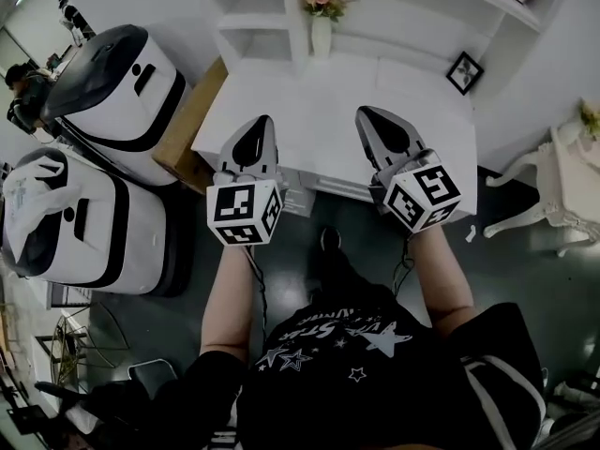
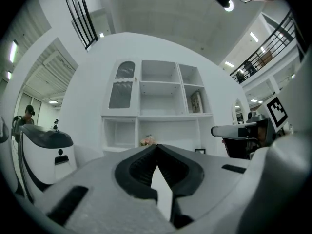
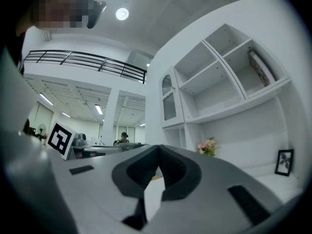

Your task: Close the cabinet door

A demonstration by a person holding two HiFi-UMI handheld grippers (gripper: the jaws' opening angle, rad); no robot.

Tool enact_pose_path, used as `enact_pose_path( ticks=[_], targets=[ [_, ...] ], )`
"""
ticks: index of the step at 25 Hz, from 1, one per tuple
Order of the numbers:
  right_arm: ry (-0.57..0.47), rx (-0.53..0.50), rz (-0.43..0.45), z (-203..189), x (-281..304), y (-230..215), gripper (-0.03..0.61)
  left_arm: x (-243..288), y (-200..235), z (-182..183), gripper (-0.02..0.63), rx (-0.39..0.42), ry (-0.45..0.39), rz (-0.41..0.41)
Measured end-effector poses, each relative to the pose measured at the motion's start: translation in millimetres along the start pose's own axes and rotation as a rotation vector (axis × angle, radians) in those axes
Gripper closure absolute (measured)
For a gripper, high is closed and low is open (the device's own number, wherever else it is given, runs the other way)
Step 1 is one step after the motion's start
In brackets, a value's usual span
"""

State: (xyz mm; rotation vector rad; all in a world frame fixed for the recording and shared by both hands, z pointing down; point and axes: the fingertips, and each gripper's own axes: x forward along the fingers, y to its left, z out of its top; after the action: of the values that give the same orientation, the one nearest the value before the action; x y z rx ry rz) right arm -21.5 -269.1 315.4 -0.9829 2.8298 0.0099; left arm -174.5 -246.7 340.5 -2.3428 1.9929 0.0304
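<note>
A tall white shelf unit [image 2: 156,101] stands ahead behind a white counter [image 1: 328,120]. Its one door, an arched glass door [image 2: 122,84], sits at the upper left of the unit and also shows in the right gripper view, glass door [image 3: 168,99]; I cannot tell whether it stands ajar. My left gripper [image 1: 262,122] and right gripper [image 1: 367,112] hover side by side over the counter's near edge, well short of the door. The left gripper [image 2: 156,145] is shut with its tips meeting and nothing between them. The right gripper [image 3: 158,147] is shut and empty as well.
A vase of pink flowers [image 1: 323,17] and a small black picture frame [image 1: 464,71] stand on the counter. Two big white rounded machines [image 1: 122,92] [image 1: 66,214] crowd the left side. A white ornate table [image 1: 562,176] is at the right. A person [image 2: 27,116] stands far off.
</note>
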Motion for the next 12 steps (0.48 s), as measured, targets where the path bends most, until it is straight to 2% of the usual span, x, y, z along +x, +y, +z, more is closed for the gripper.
enact_pose_path(
  ticks=[6,12],
  targets=[
    [0.062,-0.003,-0.064,-15.0,-61.9,12.4,0.572,-43.5,-38.8,-33.7,0.604,-0.033,0.066,-0.057],
    [0.084,-0.009,-0.100,-13.6,-106.2,4.1,0.574,-62.6,-69.1,-48.6,0.604,-0.052,0.090,-0.082]
  ],
)
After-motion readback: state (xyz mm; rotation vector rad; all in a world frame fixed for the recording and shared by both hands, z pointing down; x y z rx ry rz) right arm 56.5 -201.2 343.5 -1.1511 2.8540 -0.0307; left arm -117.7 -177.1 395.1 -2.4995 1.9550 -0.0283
